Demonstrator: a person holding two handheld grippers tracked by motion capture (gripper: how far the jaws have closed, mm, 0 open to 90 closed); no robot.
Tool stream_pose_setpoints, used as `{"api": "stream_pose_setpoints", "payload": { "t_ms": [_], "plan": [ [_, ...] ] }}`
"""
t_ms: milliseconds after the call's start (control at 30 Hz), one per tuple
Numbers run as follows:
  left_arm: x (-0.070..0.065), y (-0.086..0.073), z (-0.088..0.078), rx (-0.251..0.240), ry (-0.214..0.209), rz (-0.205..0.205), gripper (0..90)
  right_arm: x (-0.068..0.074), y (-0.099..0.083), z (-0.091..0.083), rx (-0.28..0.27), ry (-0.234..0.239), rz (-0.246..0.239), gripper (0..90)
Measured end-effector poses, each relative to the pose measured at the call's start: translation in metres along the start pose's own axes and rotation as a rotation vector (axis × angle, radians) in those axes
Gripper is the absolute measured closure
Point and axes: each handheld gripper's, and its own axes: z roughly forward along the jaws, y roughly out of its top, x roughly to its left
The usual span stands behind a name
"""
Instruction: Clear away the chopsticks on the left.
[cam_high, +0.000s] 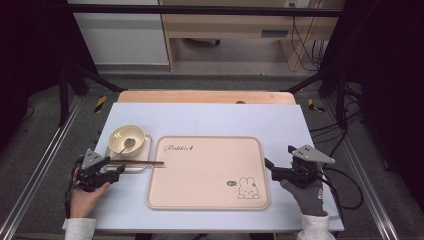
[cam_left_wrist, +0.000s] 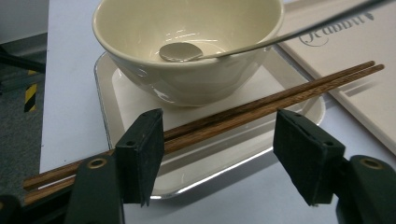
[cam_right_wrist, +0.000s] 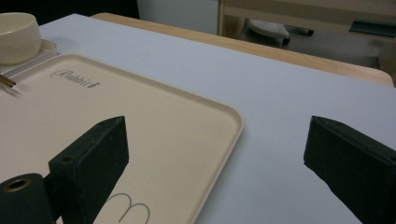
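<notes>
Left gripper (cam_left_wrist: 219, 154) jaws apart around the chopsticks (cam_left_wrist: 261, 100), left pad touching them, right pad clear, no clamp. Chopsticks lie across small tray (cam_left_wrist: 105, 93) in front of the bowl (cam_left_wrist: 187, 46), tips over beige tray (cam_high: 207, 172). Right gripper (cam_right_wrist: 215, 163) wide open, nothing held.

Left gripper (cam_left_wrist: 219, 154) low over the surface (cam_left_wrist: 70, 70), fingers (cam_left_wrist: 140, 154) apart. Pair of brown wooden chopsticks (cam_left_wrist: 261, 102) runs diagonally between them, from lower left to upper right; the left finger sits right against the sticks, the right finger stands clear of them. Chopsticks lie across the front rim of a small white tray (cam_left_wrist: 215, 163), their far tips reaching over to a larger beige tray (cam_left_wrist: 355, 70) with script lettering. A cream bowl (cam_left_wrist: 187, 56) stands on the small tray, just behind the sticks. Metal spoon (cam_left_wrist: 182, 51) rests in the bowl, handle leaning out over the rim to the upper right.
</notes>
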Motion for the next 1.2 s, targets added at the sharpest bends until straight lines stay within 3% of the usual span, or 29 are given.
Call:
{"api": "stream_pose_setpoints", "payload": {
  "t_ms": [333, 900, 1200],
  "plan": [
    [0.003, 0.001, 0.010, 0.003, -0.004, 0.004, 44.9, 0.001, -0.001, 0.001, 0.008, -0.003, -0.003, 7.2],
    [0.002, 0.000, 0.015, 0.044, 0.024, 0.020, 48.0, 0.001, -0.001, 0.002, 0.015, -0.004, -0.007, 7.4],
    [0.003, -0.001, 0.012, 0.055, 0.032, 0.033, 54.2, 0.001, -0.001, 0.002, 0.017, -0.007, -0.005, 7.6]
  ]
}}
